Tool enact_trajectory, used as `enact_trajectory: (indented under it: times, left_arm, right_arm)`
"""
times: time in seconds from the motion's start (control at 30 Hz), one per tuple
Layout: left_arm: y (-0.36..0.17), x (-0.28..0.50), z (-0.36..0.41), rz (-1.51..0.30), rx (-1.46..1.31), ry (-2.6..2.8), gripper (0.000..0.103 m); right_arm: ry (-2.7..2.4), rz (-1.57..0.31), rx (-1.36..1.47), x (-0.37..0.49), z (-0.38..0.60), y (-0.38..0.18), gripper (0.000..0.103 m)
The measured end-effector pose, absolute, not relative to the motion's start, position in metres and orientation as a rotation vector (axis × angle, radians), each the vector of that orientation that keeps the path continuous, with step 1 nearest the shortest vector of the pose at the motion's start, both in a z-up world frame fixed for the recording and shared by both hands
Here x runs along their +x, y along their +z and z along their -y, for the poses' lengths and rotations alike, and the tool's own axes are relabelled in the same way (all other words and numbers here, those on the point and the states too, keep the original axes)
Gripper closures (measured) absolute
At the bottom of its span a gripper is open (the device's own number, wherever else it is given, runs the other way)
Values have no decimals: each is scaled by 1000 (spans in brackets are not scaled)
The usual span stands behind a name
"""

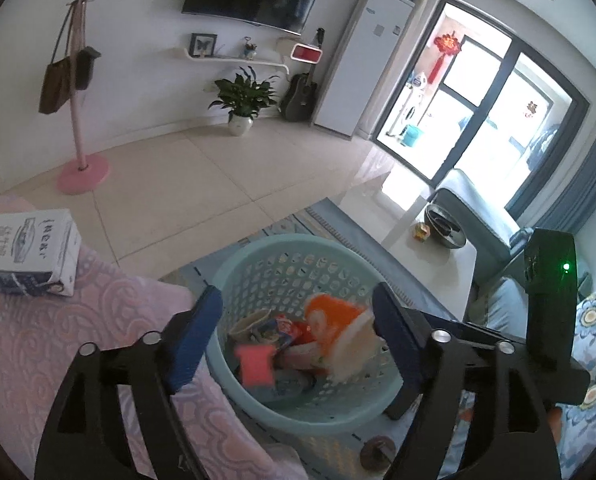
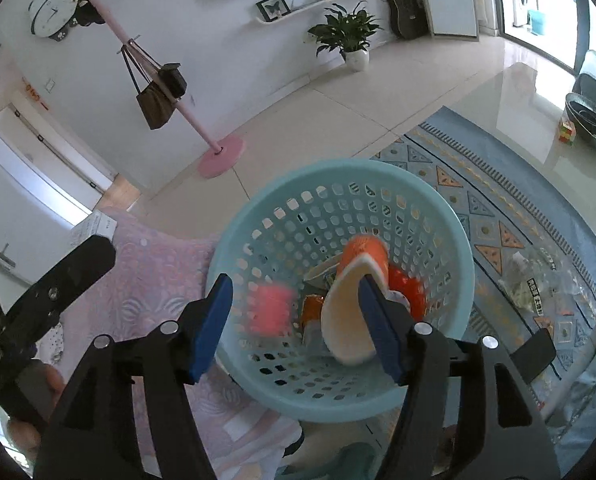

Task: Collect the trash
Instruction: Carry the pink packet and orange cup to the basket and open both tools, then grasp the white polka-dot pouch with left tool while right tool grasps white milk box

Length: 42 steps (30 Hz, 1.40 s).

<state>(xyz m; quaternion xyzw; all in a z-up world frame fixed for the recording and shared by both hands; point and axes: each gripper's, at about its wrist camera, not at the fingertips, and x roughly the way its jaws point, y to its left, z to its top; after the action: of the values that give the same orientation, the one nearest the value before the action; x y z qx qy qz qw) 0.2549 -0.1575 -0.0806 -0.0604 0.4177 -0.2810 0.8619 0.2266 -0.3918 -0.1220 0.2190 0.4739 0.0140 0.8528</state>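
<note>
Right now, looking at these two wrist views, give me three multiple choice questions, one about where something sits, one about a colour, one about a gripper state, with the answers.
1. Where does the white milk carton lie?
A. on the pink bedspread
B. inside the basket
C. on the glass table

2. What colour is the trash basket?
A. red
B. light blue
C. black

3. How are the right gripper's jaws?
A. clamped on a bottle
B. spread open above the basket
C. out of view

Answers: 1 A, the carton rests on the quilted cover. 2 B, its perforated wall is pale blue. 3 B, the blue fingers stand wide apart, gripping nothing.
</note>
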Motion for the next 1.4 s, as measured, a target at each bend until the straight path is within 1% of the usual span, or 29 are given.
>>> enact_trajectory:
  times: [0.3, 0.63, 0.9, 0.97, 1.0, 1.17, 1.4]
  left_arm:
    - [-68, 239, 125, -858, -183, -565, 27]
    - [-38, 213, 64, -772, -255, -493, 27]
    - [-21, 192, -9, -709, -304, -325, 27]
    - [-21, 186, -32, -698, -305, -257, 25]
    - [-21, 184, -44, -693, -306, -218, 23]
    - [-33, 179, -103, -711, -319, -47, 22]
    - [-72, 182, -166, -785, -382, 82, 22]
  right_arm:
    - [72, -949, 447, 214, 373, -95, 41]
    - [223, -840, 356, 211, 315, -55, 41]
    - [301, -684, 205, 223, 242, -28, 27]
    - [315, -645, 170, 226, 226, -27, 20]
    - [325, -634, 151, 230, 218, -28, 19]
    - [395, -645, 38, 261, 172, -44, 19]
    - [473, -707, -14, 318, 133, -71, 19]
